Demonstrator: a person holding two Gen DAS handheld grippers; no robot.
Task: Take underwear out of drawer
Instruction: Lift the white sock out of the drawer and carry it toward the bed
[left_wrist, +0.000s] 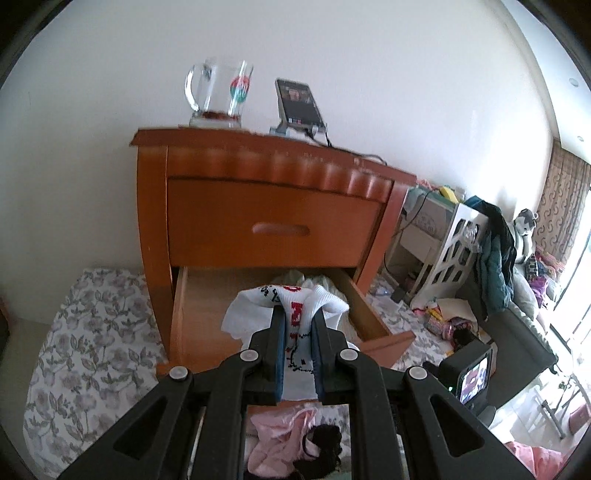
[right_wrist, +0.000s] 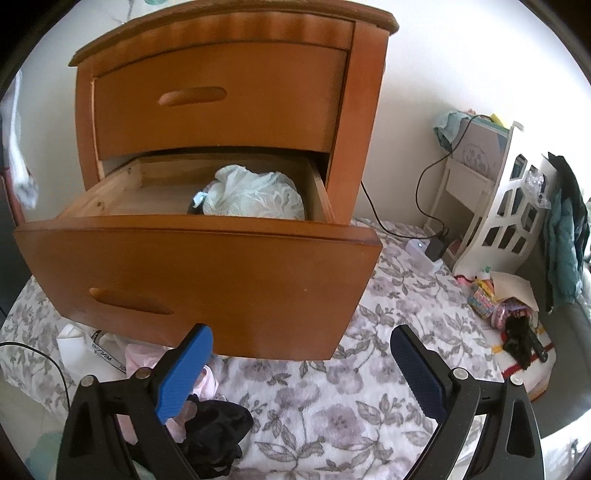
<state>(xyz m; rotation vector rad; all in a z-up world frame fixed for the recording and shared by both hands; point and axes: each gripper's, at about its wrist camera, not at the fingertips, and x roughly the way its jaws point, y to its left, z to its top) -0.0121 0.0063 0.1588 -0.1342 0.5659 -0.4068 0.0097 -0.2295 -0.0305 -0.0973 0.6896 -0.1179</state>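
My left gripper (left_wrist: 298, 314) is shut on white underwear (left_wrist: 291, 314) with red and black print, held above the pulled-out lower drawer (left_wrist: 184, 314) of a wooden nightstand. In the right wrist view the same drawer (right_wrist: 207, 266) stands open, and pale green lace underwear (right_wrist: 255, 195) lies inside at the back right with a small dark item beside it. My right gripper (right_wrist: 301, 354) is open, low in front of the drawer, holding nothing. Pink underwear (left_wrist: 280, 439) and black underwear (right_wrist: 218, 432) lie on the floral cover below the drawer.
The nightstand's upper drawer (right_wrist: 221, 99) is closed. A glass mug (left_wrist: 218, 96) and a phone on a stand (left_wrist: 299, 107) sit on top. A white cutout shelf (right_wrist: 498, 218), cables, a charger (right_wrist: 436, 247) and scattered toys (right_wrist: 517, 321) lie to the right on the floral cover (right_wrist: 351, 387).
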